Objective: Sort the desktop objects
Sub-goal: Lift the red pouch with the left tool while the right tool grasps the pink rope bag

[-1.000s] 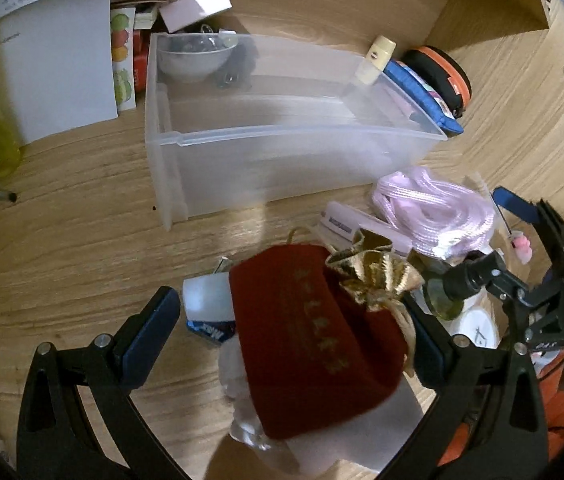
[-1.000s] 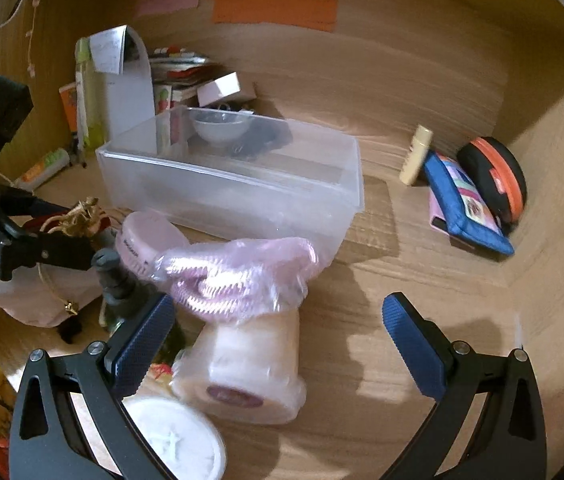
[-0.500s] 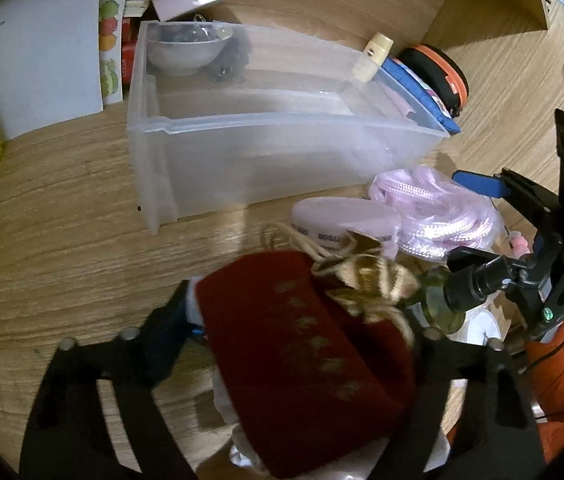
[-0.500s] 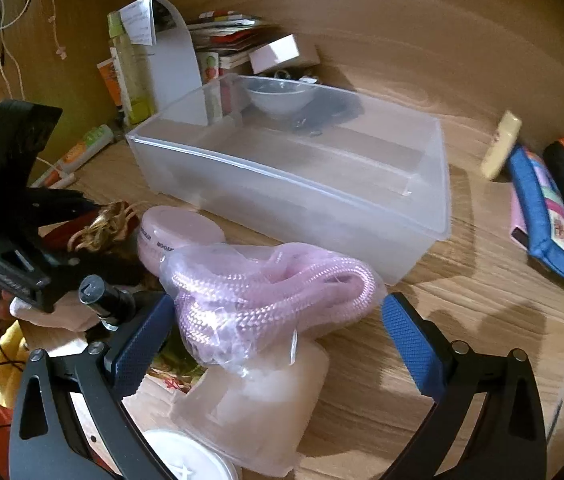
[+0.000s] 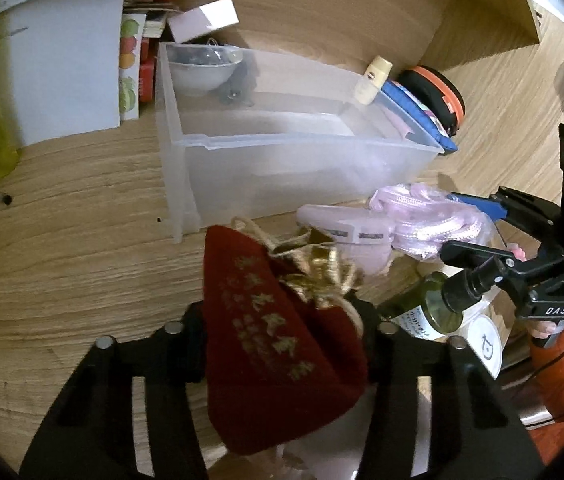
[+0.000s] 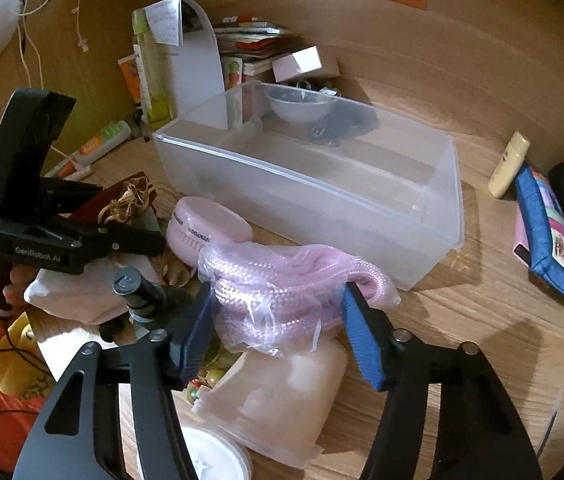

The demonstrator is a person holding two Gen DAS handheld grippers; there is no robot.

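Closing jaws of the left gripper (image 5: 282,332) flank one red velvet pouch (image 5: 277,344) at lower centre of the left wrist view, its sides against the cloth; whether the pads already press it I cannot tell. It looks soft and light, best taken across its full belly, below the gold drawstring neck. One clear plastic bin (image 5: 282,152) waits empty at upper centre. In the right wrist view, the right gripper (image 6: 277,332) is closing on one bagged pink rope (image 6: 282,284) at centre; the slick, squashy wrap may slip, so pinch the coil's middle.
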